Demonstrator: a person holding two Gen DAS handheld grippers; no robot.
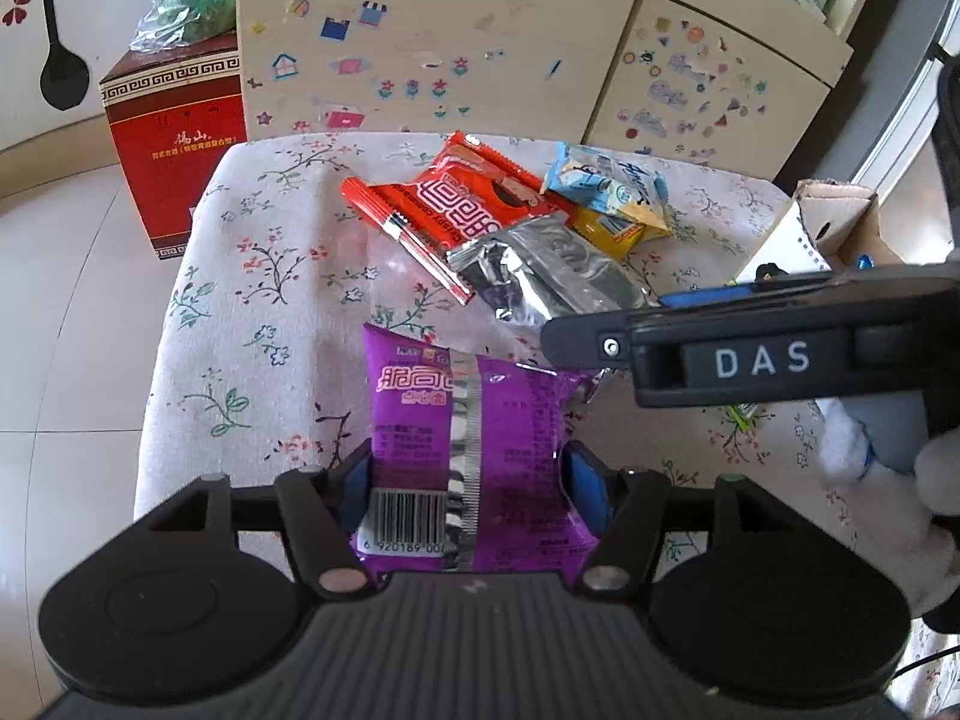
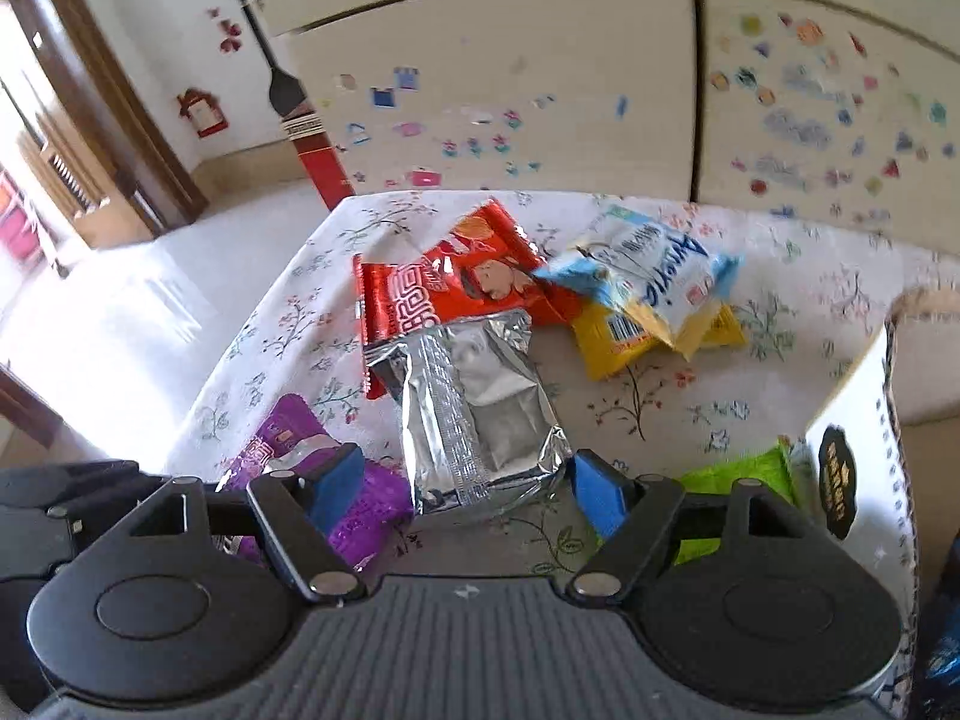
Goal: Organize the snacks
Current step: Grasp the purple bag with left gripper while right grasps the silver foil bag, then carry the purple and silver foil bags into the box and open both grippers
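Observation:
A purple snack packet [image 1: 480,420] lies barcode-up on the floral tablecloth [image 1: 252,312]. My left gripper [image 1: 471,480] is shut on it, the blue pads pinching its two sides. A silver foil packet [image 2: 480,414] lies just ahead. My right gripper [image 2: 468,489] stands open around the silver packet's near end, with a gap at the left pad. In the left wrist view the right gripper's fingers [image 1: 750,360] reach in from the right over the silver packet [image 1: 558,270]. Part of the purple packet [image 2: 366,498] shows behind the right gripper's left finger.
Behind the silver packet lie a red packet [image 2: 456,276], a light-blue one [image 2: 648,276] and a yellow one [image 2: 606,348]. A green packet [image 2: 738,474] lies beside an open cardboard box [image 2: 852,468] at the right. A red carton [image 1: 174,138] stands on the floor; a stickered cabinet [image 1: 450,42] backs the table.

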